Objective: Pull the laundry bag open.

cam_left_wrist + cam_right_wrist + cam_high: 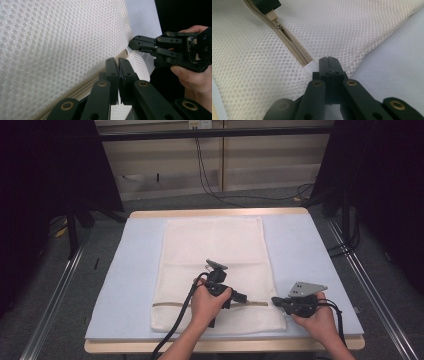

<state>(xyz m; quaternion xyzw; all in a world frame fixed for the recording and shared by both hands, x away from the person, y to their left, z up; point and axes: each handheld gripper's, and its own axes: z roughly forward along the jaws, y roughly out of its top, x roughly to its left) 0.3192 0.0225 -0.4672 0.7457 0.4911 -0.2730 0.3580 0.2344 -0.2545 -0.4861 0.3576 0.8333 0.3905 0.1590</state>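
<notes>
A white mesh laundry bag (215,250) lies flat on a pale blue mat (132,270). A beige zipper (294,47) runs across the bag near its front end. My left gripper (244,297) points right along the zipper and is shut on the beige zipper pull (272,15). In the left gripper view the jaws (118,60) are pressed together over the zipper band. My right gripper (274,300) points left at the bag's right edge. It is shut on the mesh beside the white tab (310,67) at the zipper's end (329,60). The two grippers are a short gap apart.
The mat covers a wooden table (215,212) whose front edge lies just below the hands. Dark stands and curtains flank both sides. Cables (210,185) trail on the floor behind, and metal rails (55,295) run along the table's sides.
</notes>
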